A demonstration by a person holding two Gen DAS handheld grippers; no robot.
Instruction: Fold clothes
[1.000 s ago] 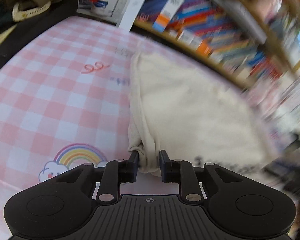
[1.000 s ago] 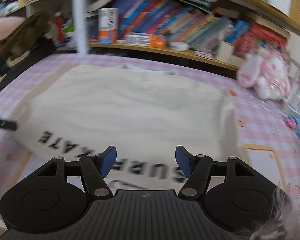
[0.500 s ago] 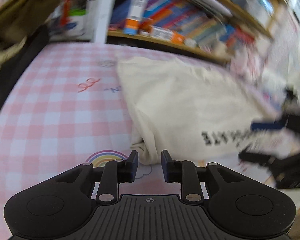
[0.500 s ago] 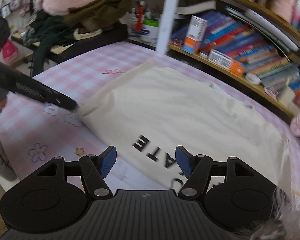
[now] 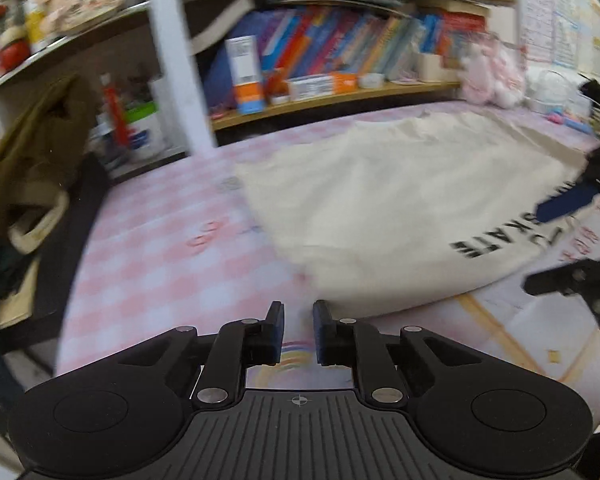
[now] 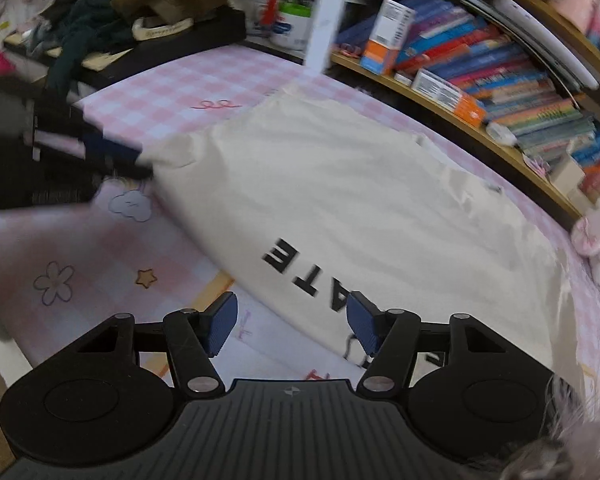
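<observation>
Left wrist view: the left hand-held gripper (image 5: 298, 330) is being held just off the near corner of the cream T-shirt (image 5: 384, 204), its jaws narrowly parted with nothing between them, probably so the fold can settle. The shirt is lying partly folded on the pink checked tabletop (image 5: 156, 256). Black print is reading "SKATE", the rest blurred. The right hand-held gripper (image 5: 572, 240) is showing at the shirt's far edge. A bookshelf (image 5: 340, 60) is standing behind.

Right wrist view: the right hand-held gripper (image 6: 292, 320) is being held spread wide over the shirt's (image 6: 360, 184) printed hem, empty, likely lined up for the next grasp. The letters "ATE" are being seen upside down. The left hand-held gripper (image 6: 140, 164) is touching or nearly touching the shirt's left corner. A pink plush toy (image 6: 596, 236) is lying beside the shirt.
</observation>
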